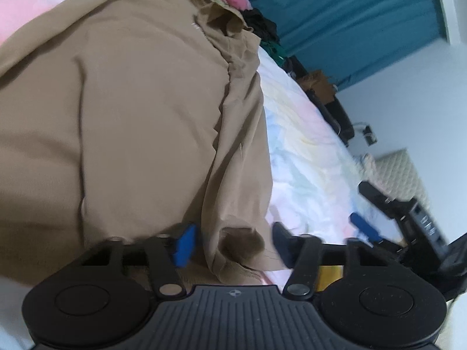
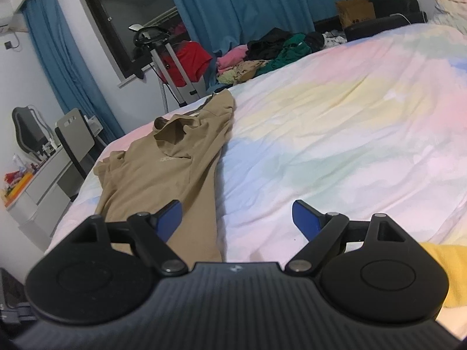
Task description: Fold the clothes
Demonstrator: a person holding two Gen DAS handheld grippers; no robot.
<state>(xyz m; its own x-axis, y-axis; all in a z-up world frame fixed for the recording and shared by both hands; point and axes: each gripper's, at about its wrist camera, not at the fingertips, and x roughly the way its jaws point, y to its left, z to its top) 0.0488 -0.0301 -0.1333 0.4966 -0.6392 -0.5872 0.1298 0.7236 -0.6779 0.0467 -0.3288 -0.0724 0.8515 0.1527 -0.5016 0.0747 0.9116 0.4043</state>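
Observation:
A tan shirt (image 1: 140, 110) lies spread on the pastel bed sheet (image 1: 306, 151), its collar at the far end. My left gripper (image 1: 230, 245) is open, with a bunched fold of the shirt's near edge between its blue pads (image 1: 184, 245), not clamped. In the right wrist view the same shirt (image 2: 169, 169) lies to the left on the sheet (image 2: 335, 122). My right gripper (image 2: 236, 218) is open and empty, low over the sheet just right of the shirt's near end. The right gripper also shows in the left wrist view (image 1: 408, 227) at the right.
A pile of mixed clothes (image 2: 262, 55) lies at the bed's far edge. A yellow garment (image 2: 443, 274) lies at the near right. Blue curtains (image 2: 239, 3), a steamer stand (image 2: 163, 58), a desk and a chair (image 2: 73, 140) stand beyond the bed's left side.

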